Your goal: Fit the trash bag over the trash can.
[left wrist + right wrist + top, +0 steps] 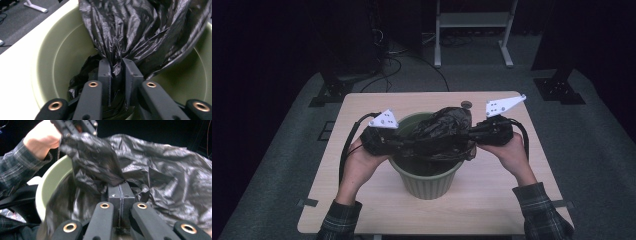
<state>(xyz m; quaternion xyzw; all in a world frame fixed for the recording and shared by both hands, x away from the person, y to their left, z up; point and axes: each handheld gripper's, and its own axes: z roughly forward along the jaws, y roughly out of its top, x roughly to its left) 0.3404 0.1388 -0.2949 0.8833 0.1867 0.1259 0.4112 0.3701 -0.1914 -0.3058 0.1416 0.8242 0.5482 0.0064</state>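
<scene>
- A black plastic bag (443, 131) is held stretched above the mouth of a green bin (427, 176), which stands near the middle of a pale wooden table (492, 200); part of the bag hangs down inside the bin.
- The left gripper (116, 72) is clamped on a bunched fold of the bag, with the film pinched between its jaws.
- The right gripper (121, 192) is clamped on the bag's other side, its jaws pressed nearly flat together on a thin layer of film.
- A tear is judged possible if the two grippers are pulled further apart, as the film is thin and already taut between them.
- A slip is judged possible at the right gripper, where very little film is caught; the bag would then drop to one side.
- The light bin could be tipped or dragged if the bag snags on its rim.
- In the high view, both hands and the bin's place on the table are shown together.
- In the left gripper view, the bin's bare inner wall and the bag's tail at the bottom are seen, which are hidden from above.
</scene>
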